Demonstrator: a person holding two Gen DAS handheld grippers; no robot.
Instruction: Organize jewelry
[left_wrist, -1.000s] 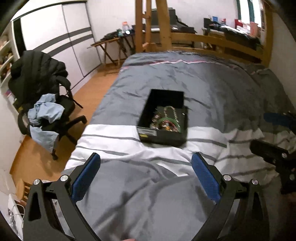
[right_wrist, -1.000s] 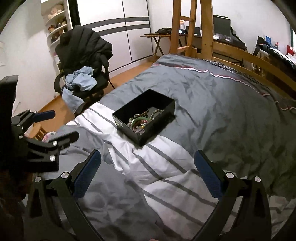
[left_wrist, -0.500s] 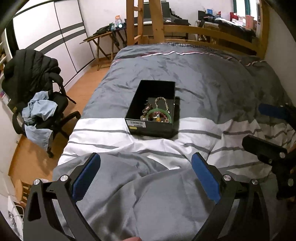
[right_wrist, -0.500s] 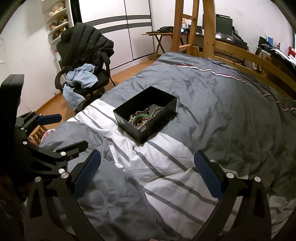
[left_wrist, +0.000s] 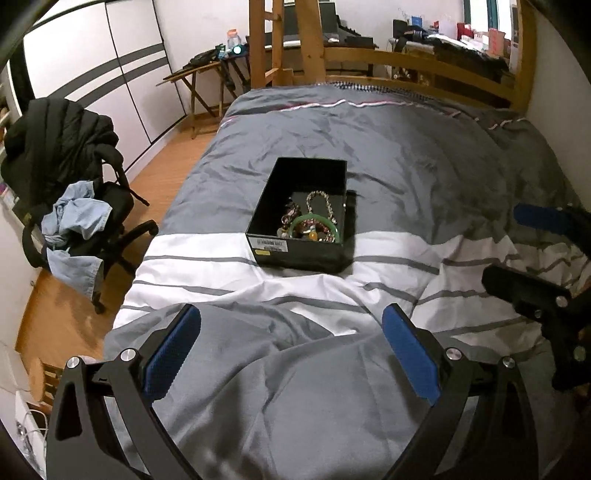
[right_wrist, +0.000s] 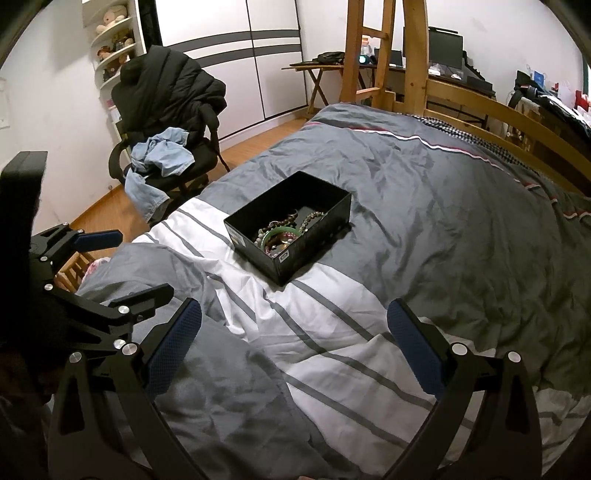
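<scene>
Left wrist view is showing both wide-open, empty claws, left claw (left_wrist: 291, 347) and right claw (right_wrist: 293, 341), facing the black jewelry box (left_wrist: 301, 218) on the bed (left_wrist: 424, 155), ready to reach in.

You have one black box (left_wrist: 300, 236), rectangular and open-topped, sitting flat on the bed's duvet (left_wrist: 406, 177), across the line where the grey cloth meets the white striped band. A white label (left_wrist: 269, 243) with a yellow mark below it shows on the near short wall. The jewelry (left_wrist: 310, 225) lies heaped in the near half of the box; the far half shows bare black floor. In the heap you can pick out a green bangle (left_wrist: 314, 223), a pale beaded chain (left_wrist: 321, 201) looped toward the middle, and a tangle of reddish and amber beads. Individual pieces in the tangle cannot be told apart.
</scene>
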